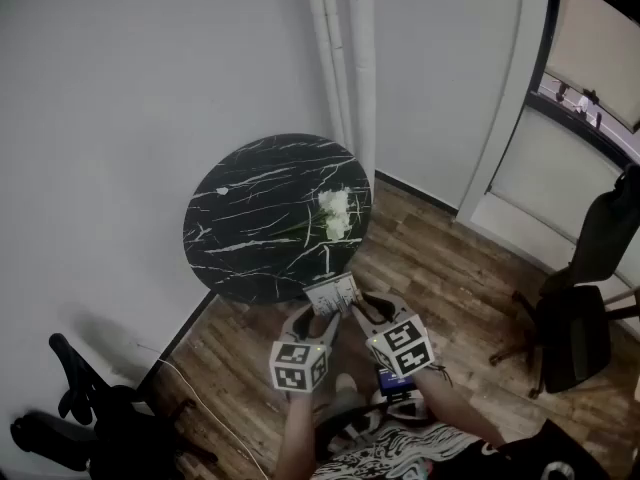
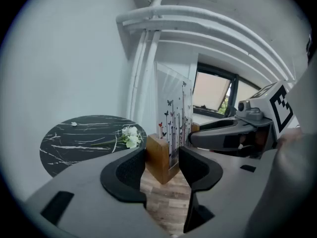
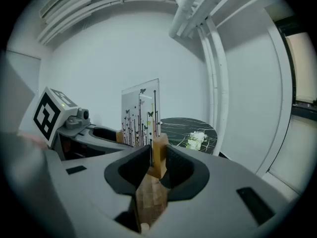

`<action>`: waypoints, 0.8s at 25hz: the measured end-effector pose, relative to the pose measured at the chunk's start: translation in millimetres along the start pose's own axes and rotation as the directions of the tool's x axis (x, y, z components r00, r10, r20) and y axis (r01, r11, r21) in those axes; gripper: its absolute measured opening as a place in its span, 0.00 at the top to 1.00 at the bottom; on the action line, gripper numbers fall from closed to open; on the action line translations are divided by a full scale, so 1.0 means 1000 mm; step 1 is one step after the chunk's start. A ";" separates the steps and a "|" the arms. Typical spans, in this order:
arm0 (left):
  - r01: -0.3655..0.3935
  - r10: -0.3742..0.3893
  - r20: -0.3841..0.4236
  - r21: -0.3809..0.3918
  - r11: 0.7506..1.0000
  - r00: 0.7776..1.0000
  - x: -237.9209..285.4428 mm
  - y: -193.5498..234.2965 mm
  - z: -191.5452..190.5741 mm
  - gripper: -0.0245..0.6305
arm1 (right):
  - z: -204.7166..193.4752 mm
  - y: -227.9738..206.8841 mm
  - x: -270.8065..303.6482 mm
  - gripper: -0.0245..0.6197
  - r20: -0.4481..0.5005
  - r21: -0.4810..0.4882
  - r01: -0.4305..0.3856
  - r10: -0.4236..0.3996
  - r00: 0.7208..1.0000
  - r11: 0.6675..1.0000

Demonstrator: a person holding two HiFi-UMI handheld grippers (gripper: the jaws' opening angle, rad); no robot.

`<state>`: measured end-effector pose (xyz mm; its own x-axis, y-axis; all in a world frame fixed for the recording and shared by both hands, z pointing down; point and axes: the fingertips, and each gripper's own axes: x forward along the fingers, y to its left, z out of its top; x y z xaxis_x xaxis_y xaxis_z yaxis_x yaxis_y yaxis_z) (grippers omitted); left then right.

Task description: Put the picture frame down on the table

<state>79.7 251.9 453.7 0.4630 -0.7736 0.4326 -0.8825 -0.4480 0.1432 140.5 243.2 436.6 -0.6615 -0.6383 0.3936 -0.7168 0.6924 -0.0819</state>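
Black marble veined with white makes up the one round table, and I place everything else from it. One bunch of white flowers lies on its right side, the only thing I can make out on the top from the head view. Behind the table, white pipes run up the corner of the wall. I count two chairs: a dark office chair well to the table's right, beside the window, and a black chair to its near left. Wooden floor shows around the table's near and right sides.

I see one picture frame, a clear panel printed with stems and butterflies standing in a wooden base. It is held upright just off the table's near edge, over the floor and not on the marble.

Both tongs are clenched on that base, one at each end. The left gripper has its jaws part-closed, pads pressed on either side of the wooden block. The right gripper has narrower jaws, pinching the opposite end of the wood.
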 end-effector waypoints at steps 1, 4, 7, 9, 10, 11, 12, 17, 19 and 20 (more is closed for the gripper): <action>-0.002 0.002 -0.004 0.002 1.000 1.000 -0.002 -0.004 -0.001 0.62 | 0.000 0.000 -0.004 0.80 0.002 0.000 -0.003 0.003 1.000 1.000; -0.004 0.004 -0.016 0.007 1.000 1.000 -0.008 -0.013 -0.003 0.62 | -0.002 0.003 -0.014 0.81 -0.003 0.000 -0.011 0.011 1.000 1.000; -0.004 0.004 -0.010 0.005 1.000 1.000 -0.012 -0.017 -0.001 0.62 | 0.000 0.006 -0.020 0.81 -0.012 -0.012 -0.014 0.014 1.000 1.000; -0.008 0.008 -0.012 0.000 1.000 1.000 -0.013 -0.016 -0.003 0.62 | 0.000 0.007 -0.019 0.81 -0.012 -0.020 -0.019 0.019 1.000 1.000; -0.011 0.011 -0.017 -0.003 1.000 1.000 -0.013 -0.017 -0.005 0.62 | -0.001 0.008 -0.019 0.81 -0.014 -0.018 -0.025 0.024 1.000 1.000; -0.013 0.013 -0.022 -0.005 1.000 1.000 -0.014 -0.017 -0.006 0.62 | -0.002 0.009 -0.019 0.81 -0.016 -0.013 -0.030 0.029 0.999 0.999; -0.015 0.015 -0.024 -0.006 1.000 1.000 -0.015 -0.018 -0.007 0.62 | -0.003 0.009 -0.020 0.81 -0.016 -0.007 -0.033 0.033 0.999 0.999; -0.023 0.023 -0.020 -0.013 1.000 1.000 -0.021 -0.016 -0.009 0.63 | -0.002 0.014 -0.020 0.81 -0.001 0.004 -0.054 0.054 0.999 0.999; -0.029 0.029 -0.019 -0.015 0.999 0.999 -0.024 -0.015 -0.011 0.63 | -0.004 0.018 -0.019 0.81 -0.004 0.000 -0.059 0.059 0.998 0.998; -0.032 0.032 -0.020 -0.015 0.999 0.999 -0.024 -0.015 -0.012 0.62 | -0.006 0.018 -0.019 0.81 -0.008 0.000 -0.059 0.059 0.998 0.998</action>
<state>80.5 282.8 451.7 0.4327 -0.7785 0.4547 -0.8981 -0.4162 0.1421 141.4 270.3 433.1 -0.7011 -0.5935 0.3953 -0.6764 0.7290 -0.1050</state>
